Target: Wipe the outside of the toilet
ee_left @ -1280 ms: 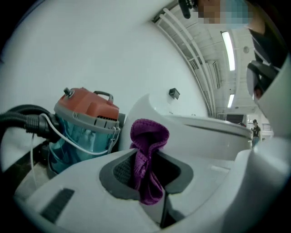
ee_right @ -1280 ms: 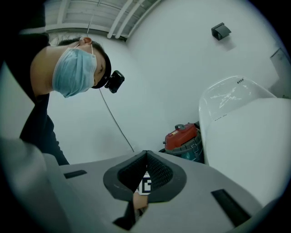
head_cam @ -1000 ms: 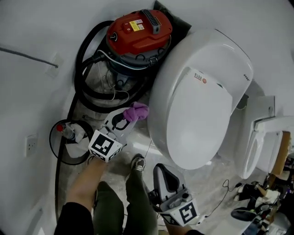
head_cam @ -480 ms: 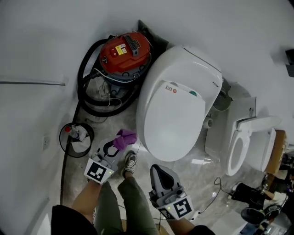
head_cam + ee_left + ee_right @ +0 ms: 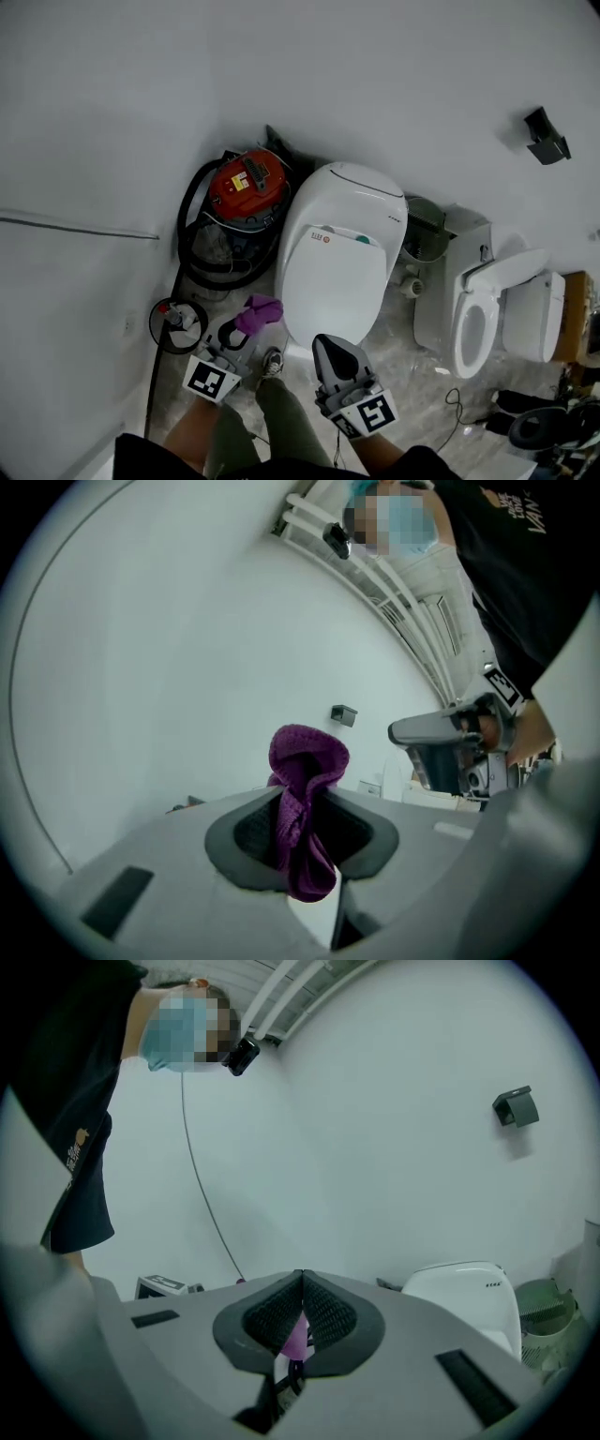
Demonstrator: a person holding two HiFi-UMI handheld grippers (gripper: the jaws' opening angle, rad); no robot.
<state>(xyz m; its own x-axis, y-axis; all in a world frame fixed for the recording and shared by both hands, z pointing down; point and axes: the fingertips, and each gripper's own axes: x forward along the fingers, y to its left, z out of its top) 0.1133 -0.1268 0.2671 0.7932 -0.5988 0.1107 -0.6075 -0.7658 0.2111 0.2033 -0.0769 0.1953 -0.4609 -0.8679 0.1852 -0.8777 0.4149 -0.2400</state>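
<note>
The white toilet stands with its lid down in the middle of the head view. My left gripper is shut on a purple cloth, held low, to the left of the bowl's front and apart from it. In the left gripper view the cloth bulges up from between the closed jaws. My right gripper hangs just in front of the bowl, shut, with nothing between its pads. The toilet's tank end shows at the right of the right gripper view.
A red vacuum cleaner with a black hose stands left of the toilet. A small round bin sits near the left wall. A second toilet with its seat raised and a waste basket are to the right. My leg and shoe are below.
The head view has pulled back and up, so the toilet looks smaller and farther. My left gripper with the cloth has come away from the bowl's side. Both grippers stay shut.
</note>
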